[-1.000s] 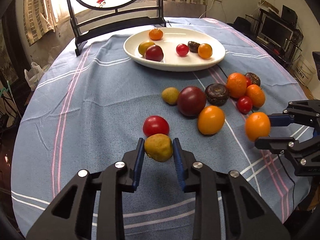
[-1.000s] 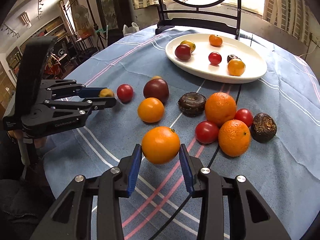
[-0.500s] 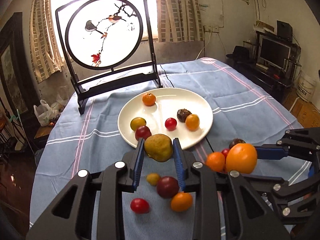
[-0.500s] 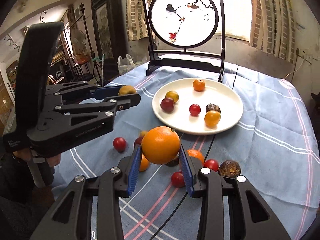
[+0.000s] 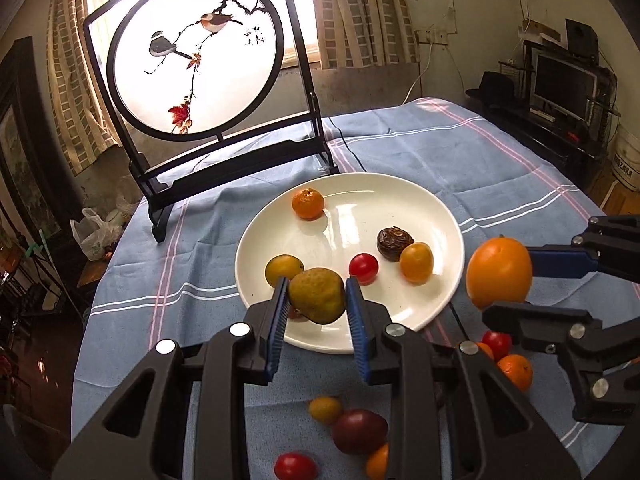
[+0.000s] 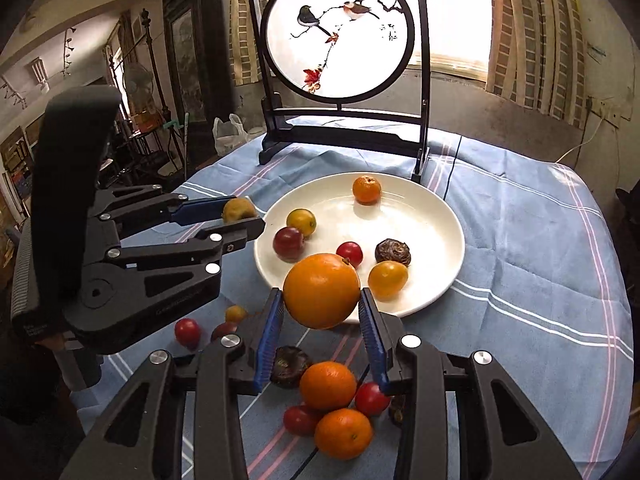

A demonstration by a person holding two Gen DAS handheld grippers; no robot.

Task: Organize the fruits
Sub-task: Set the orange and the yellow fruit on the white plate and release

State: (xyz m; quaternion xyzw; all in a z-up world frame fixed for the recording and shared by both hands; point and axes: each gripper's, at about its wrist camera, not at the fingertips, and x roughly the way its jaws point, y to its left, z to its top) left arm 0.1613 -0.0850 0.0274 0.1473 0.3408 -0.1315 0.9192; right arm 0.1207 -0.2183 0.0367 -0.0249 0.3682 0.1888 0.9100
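My left gripper is shut on a yellow-green wrinkled fruit, held in the air over the near left rim of the white plate. My right gripper is shut on a large orange, raised above the plate's near edge. The right gripper also shows at the right in the left wrist view with its orange. The left gripper and its fruit appear at the left in the right wrist view. Several small fruits lie on the plate.
Loose fruits lie on the blue cloth below the grippers: oranges, red tomatoes, a dark purple fruit and brown ones. A black-framed round bird screen stands behind the plate. The table edge drops off at left and right.
Both grippers have lifted off the cloth with their fruits and moved towards the plate, which now sits larger and nearer in both views. The loose fruits have dropped below the fingers.
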